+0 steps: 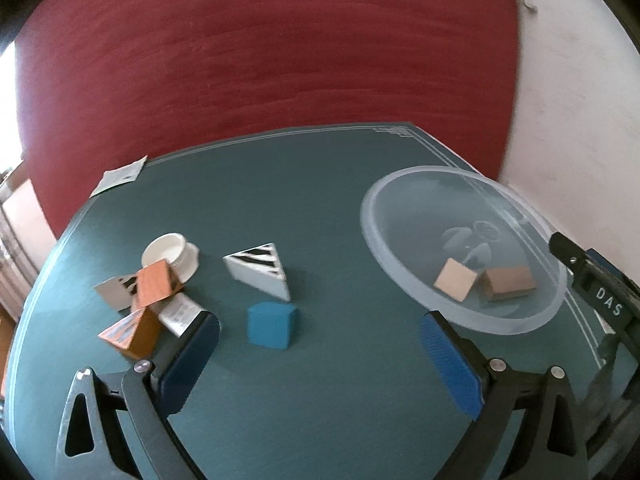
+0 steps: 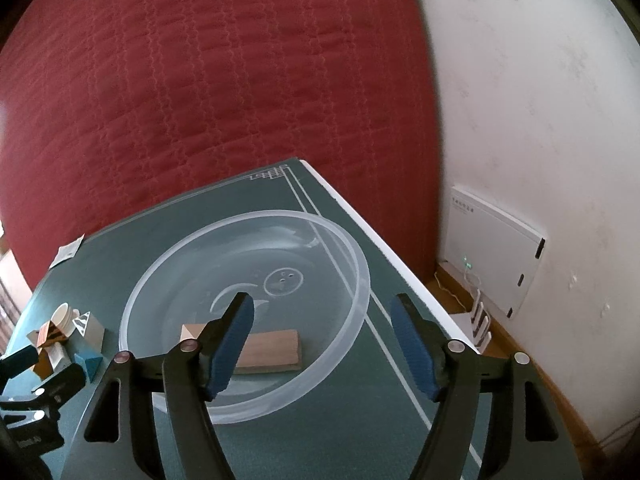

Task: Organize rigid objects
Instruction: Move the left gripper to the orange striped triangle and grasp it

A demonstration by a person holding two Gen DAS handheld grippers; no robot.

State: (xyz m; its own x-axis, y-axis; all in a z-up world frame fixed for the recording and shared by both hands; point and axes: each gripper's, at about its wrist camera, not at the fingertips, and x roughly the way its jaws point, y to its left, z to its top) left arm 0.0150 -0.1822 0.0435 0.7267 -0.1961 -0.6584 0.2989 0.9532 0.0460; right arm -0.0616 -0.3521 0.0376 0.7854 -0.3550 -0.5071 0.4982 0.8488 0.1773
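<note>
My left gripper is open over the green table, nothing between its blue pads. Just beyond its left finger sits a blue block, and behind that a white zebra-striped wedge. Further left, orange blocks and a grey block lie piled against a tipped white cup. A clear plastic bowl at the right holds a pale wooden cube and a brown wooden block. My right gripper hovers open above the bowl, over the brown block.
A red quilted cover rises behind the table. A paper slip lies at the far left corner. The table's white right edge drops toward a wooden floor and a white wall box.
</note>
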